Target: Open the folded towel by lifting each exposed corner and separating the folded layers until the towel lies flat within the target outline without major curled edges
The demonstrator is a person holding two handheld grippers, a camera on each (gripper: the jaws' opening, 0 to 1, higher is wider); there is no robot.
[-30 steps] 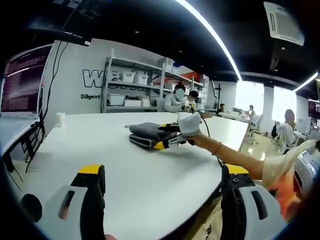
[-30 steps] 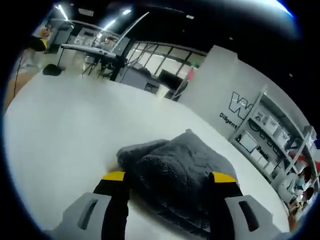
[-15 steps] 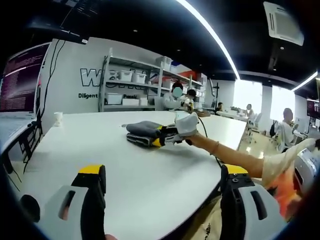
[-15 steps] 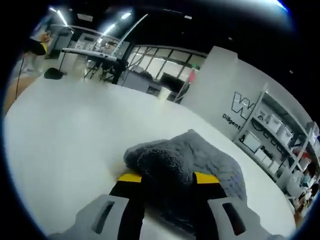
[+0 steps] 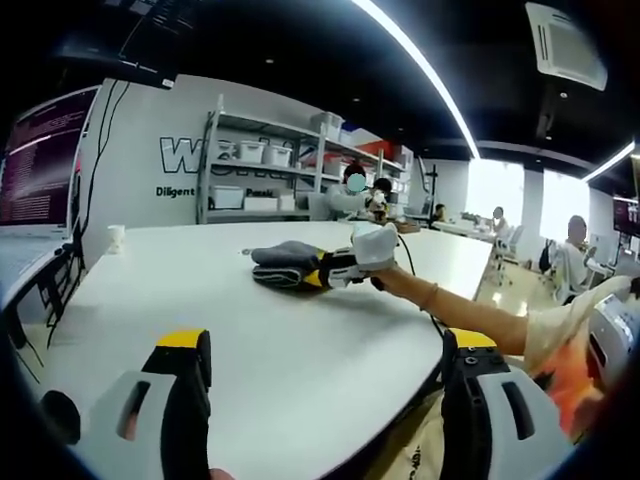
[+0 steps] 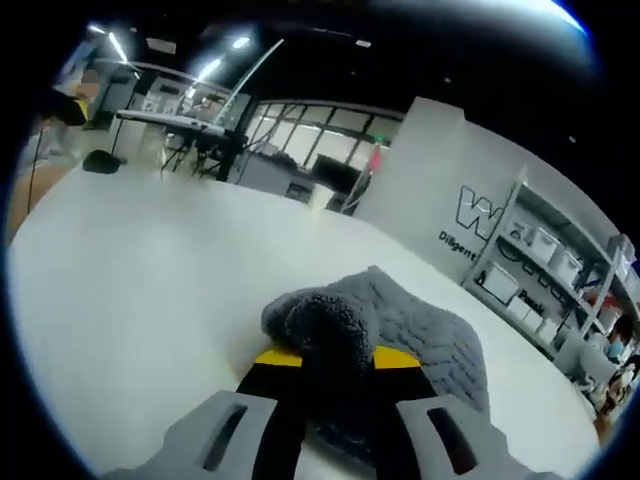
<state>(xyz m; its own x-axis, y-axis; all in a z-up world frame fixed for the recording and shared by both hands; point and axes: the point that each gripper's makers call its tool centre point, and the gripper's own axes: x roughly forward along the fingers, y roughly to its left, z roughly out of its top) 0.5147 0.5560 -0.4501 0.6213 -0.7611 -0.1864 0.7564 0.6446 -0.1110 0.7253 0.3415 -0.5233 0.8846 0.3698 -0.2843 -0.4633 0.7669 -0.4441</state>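
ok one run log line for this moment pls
stage: first grasp | right gripper: shut on grey towel corner | left gripper: open, back from it | towel: folded on white table

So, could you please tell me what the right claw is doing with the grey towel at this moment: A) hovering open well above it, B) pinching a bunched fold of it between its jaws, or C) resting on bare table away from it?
B: in the right gripper view, the right claw has its jaws closed in on a raised fold of the grey towel, which lies on the white table.

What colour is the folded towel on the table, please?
Dark grey, fluffy towel; it shows best in the right gripper view.
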